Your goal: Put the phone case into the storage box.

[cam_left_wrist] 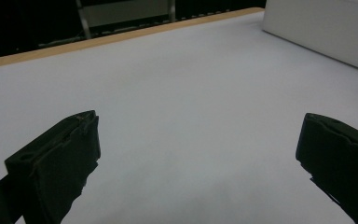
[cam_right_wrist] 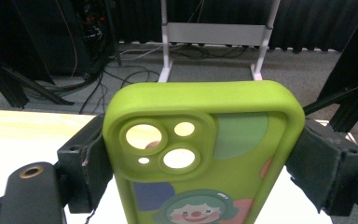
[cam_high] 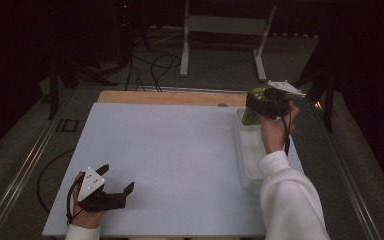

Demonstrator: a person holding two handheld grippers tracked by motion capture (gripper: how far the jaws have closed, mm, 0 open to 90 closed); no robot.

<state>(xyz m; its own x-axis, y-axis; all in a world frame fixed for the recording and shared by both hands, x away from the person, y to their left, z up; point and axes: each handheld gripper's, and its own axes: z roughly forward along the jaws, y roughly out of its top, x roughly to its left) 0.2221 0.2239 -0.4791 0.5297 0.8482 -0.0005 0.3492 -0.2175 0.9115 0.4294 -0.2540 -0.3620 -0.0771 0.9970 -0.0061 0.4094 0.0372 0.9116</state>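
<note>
1. Two black two-jaw grippers are in the person's hands at a table covered by a pale grey-white sheet (cam_high: 170,150), with a strip of light wood (cam_high: 170,97) showing along its far edge.
2. The left gripper (cam_high: 115,181) rests low on the sheet near the front left corner, its jaws spread wide apart and holding nothing; in the left gripper view (cam_left_wrist: 198,154) bare sheet lies between them.
3. The right gripper (cam_high: 255,102) is raised above the far end of a shallow white rectangular tray (cam_high: 245,165) that stands along the sheet's right side.
4. Its jaws are closed on the two long sides of a lime-green soft phone case (cam_right_wrist: 205,154), which shows cut-out camera holes and a printed cartoon clown face.
5. In the high view the case (cam_high: 254,107) is in the air over the tray's far end.
6. A white sleeve (cam_high: 290,200) covers the right forearm.
</note>
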